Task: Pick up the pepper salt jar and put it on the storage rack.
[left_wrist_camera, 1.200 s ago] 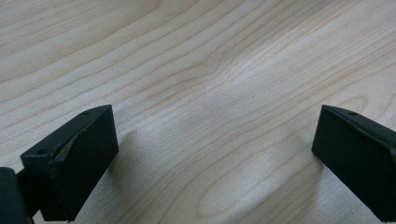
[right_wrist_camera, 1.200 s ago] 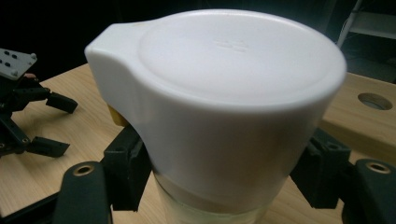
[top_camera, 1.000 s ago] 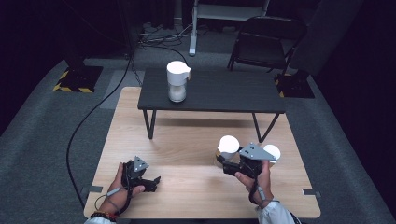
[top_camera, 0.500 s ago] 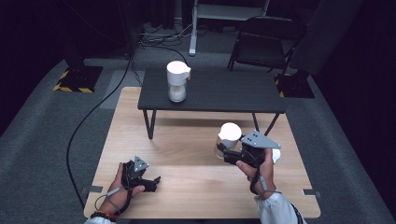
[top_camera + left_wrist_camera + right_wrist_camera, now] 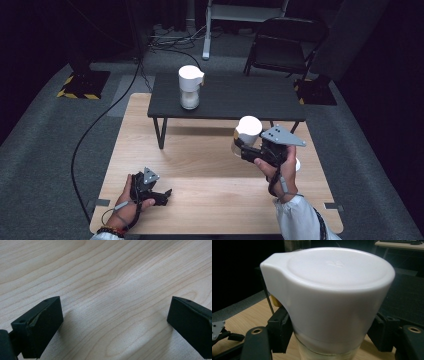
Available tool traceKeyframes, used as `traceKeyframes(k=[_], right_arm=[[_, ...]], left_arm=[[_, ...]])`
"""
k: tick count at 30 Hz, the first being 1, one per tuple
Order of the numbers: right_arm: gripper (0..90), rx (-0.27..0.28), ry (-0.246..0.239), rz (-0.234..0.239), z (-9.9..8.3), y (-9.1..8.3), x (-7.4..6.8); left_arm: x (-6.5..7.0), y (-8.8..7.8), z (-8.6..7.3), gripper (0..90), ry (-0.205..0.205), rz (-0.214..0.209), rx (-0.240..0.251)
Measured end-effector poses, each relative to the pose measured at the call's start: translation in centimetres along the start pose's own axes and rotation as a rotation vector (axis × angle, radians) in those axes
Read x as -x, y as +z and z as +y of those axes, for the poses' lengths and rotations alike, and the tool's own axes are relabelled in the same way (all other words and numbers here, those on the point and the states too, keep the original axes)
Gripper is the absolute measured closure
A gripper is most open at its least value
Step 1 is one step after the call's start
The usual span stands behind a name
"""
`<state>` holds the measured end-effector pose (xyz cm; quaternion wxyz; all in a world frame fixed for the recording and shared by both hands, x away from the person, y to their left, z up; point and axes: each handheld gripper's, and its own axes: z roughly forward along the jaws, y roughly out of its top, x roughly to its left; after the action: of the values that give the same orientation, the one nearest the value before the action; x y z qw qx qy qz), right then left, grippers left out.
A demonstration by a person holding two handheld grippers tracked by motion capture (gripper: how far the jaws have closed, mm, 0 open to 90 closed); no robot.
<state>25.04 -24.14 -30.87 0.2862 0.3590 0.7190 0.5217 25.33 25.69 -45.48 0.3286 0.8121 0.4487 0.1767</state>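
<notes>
My right gripper [image 5: 241, 148] is shut on a glass jar [image 5: 247, 133] with a white spouted lid and holds it in the air above the right half of the wooden table [image 5: 210, 165]. In the right gripper view the jar [image 5: 332, 302] is upright, with the black jaws of my right gripper [image 5: 329, 336] pressing on its sides just below the lid. A second white-lidded jar [image 5: 190, 92] stands on the left part of the small black table [image 5: 250, 97]. My left gripper [image 5: 162, 194] rests on the wood near the front left. Its jaws [image 5: 115, 325] stand wide apart over bare wood.
The black table stands on the far half of the wooden one on thin legs. A small white round thing [image 5: 298, 164] lies just behind my right hand. A black cable [image 5: 100, 125] runs across the grey floor at left. A folding chair [image 5: 285, 45] stands beyond the tables.
My right gripper has risen with the jar and drifted slightly away from me, toward the black table. The left gripper has stayed where it was.
</notes>
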Motion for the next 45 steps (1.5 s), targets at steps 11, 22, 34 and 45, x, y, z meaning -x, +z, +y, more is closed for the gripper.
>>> traceKeyframes(k=[11, 22, 34, 45], right_arm=[[30.0, 0.035, -0.014, -0.029, 2.7, 1.0, -0.1], [30.0, 0.054, -0.009, -0.059, 4.9, 2.5, 0.1], [30.0, 0.073, -0.008, -0.106, 6.0, 5.1, 0.6], [30.0, 0.066, 0.003, -0.146, 6.2, 7.7, 1.4]], left_arm=[[0.0, 0.0, 0.0, 0.1, -0.001, 0.000, 0.000], [0.0, 0.0, 0.0, 0.1, 0.000, 0.000, -0.001], [0.0, 0.0, 0.0, 0.1, -0.001, -0.001, -0.001], [0.0, 0.0, 0.0, 0.1, 0.000, -0.001, -0.001]])
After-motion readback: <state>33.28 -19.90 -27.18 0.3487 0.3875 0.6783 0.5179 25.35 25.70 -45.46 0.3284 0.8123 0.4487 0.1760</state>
